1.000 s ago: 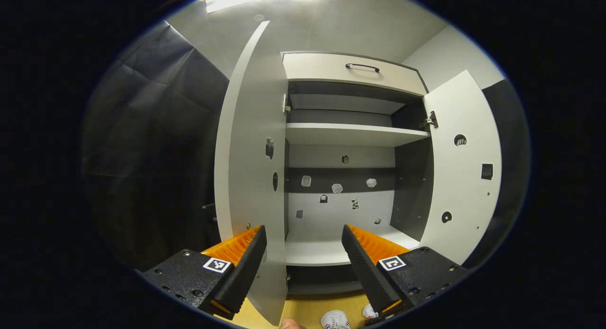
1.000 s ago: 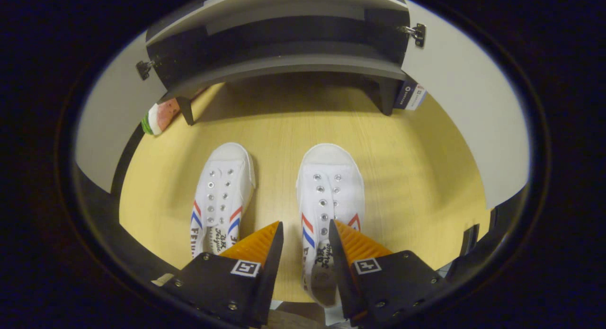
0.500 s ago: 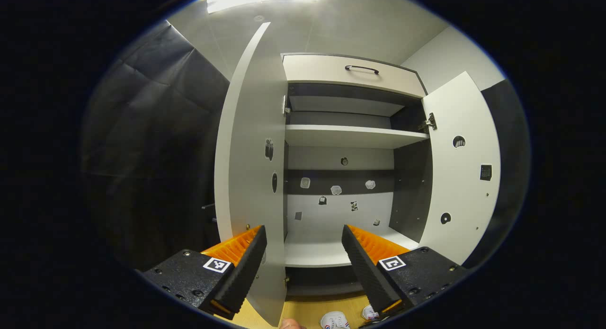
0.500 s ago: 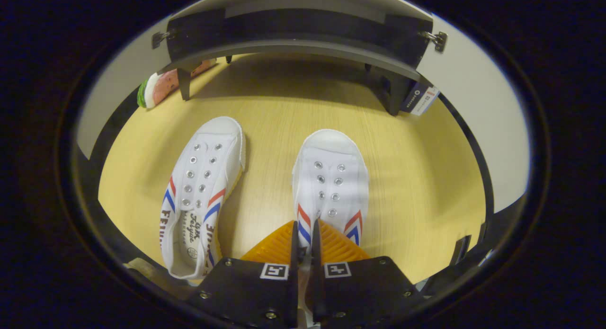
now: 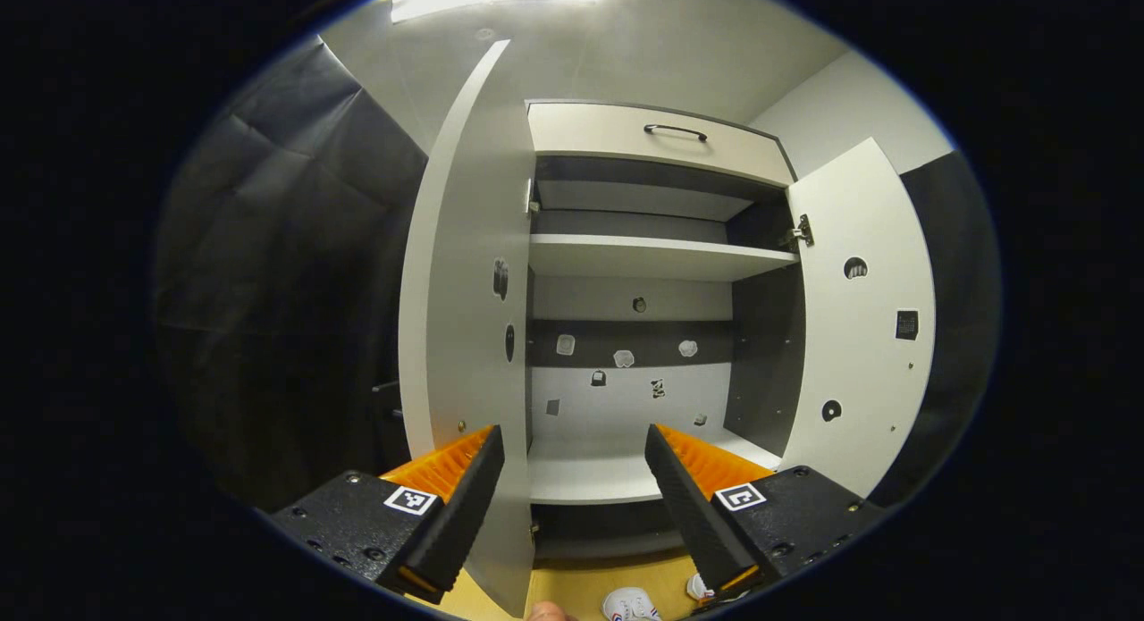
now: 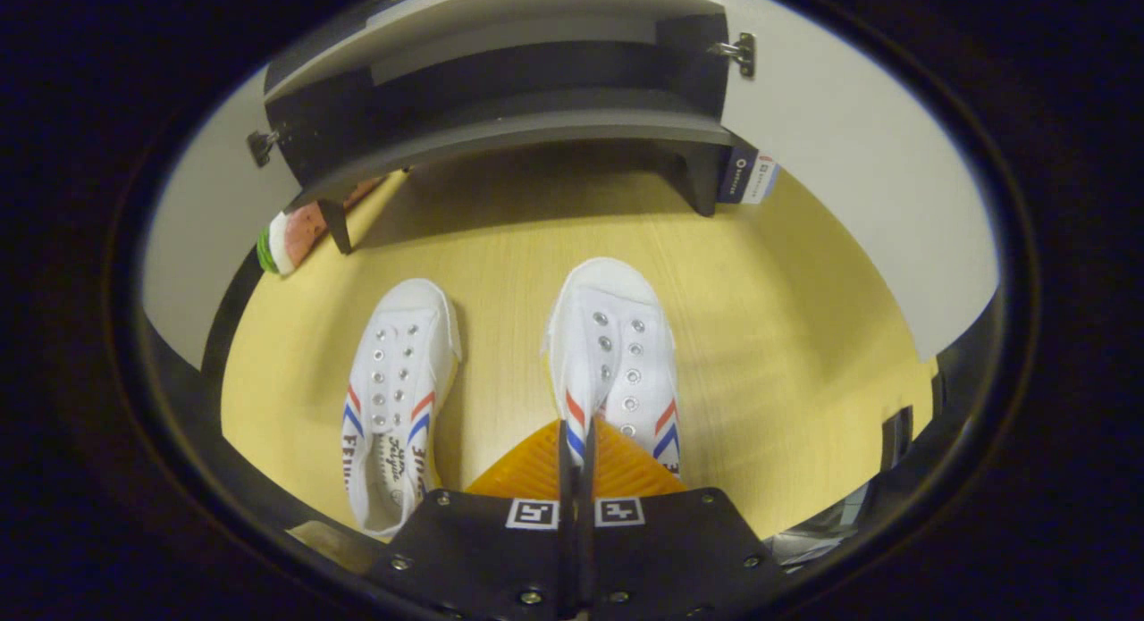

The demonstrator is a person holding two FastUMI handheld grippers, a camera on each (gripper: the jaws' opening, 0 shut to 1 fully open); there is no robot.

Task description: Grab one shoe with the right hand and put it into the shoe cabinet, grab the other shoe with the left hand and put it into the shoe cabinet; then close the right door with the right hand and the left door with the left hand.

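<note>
Step in hand, as judged: first shoe taken by the right claw. The left claw is held wide and empty before the cabinet, both doors open. The left shoe lies on the floor just left of the right claw, which is closed narrow, pinching the right shoe at its side wall. Next called for: a lift onto the shelf ahead.
</note>
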